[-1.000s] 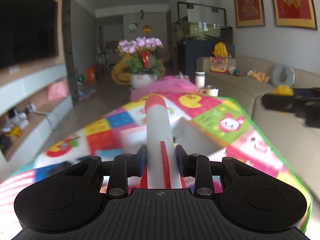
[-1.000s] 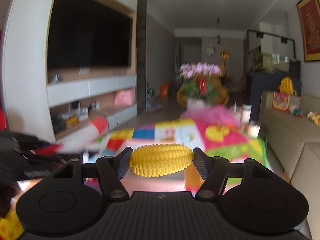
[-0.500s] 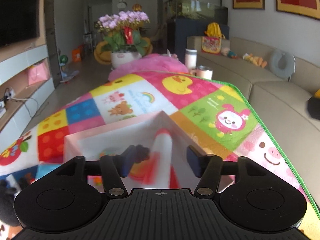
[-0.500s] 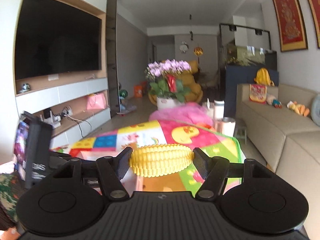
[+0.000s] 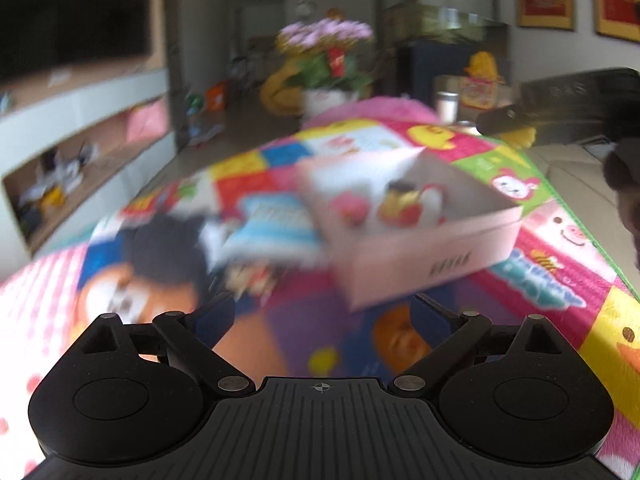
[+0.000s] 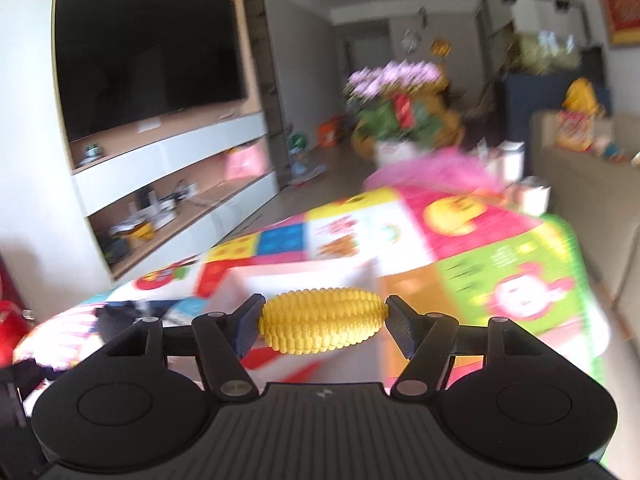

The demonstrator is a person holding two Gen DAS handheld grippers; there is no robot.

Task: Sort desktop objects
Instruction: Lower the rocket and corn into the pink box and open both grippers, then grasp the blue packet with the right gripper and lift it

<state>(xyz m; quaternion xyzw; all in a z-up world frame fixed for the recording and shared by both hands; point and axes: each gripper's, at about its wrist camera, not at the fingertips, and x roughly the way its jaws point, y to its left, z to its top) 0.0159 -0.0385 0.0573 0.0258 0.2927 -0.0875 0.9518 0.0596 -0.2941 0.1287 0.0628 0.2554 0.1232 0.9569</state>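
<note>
My left gripper (image 5: 322, 316) hangs low over the colourful mat (image 5: 560, 284), its jaws opening wide with nothing between them. Ahead and to the right stands the pink cardboard box (image 5: 420, 256). A white-and-red tube toy (image 5: 434, 204) lies inside it among other small toys. My right gripper (image 6: 322, 330) is shut on a yellow toy corn cob (image 6: 324, 322), held crosswise just before the box's near wall (image 6: 296, 280). The left wrist view also shows the corn cob (image 5: 518, 136) at the upper right, beyond the box.
A blue-and-white packet (image 5: 276, 228) and a black plush toy (image 5: 168, 248) lie on the mat left of the box. Two cups (image 6: 528, 196) stand at the mat's far end. A sofa (image 5: 580, 184) runs along the right; a TV wall unit (image 6: 172, 184) along the left.
The left gripper let go of the white-and-red tube into the box, opened wide and drew back, so the box now sits ahead to its right. The right gripper carried the corn toward the box.
</note>
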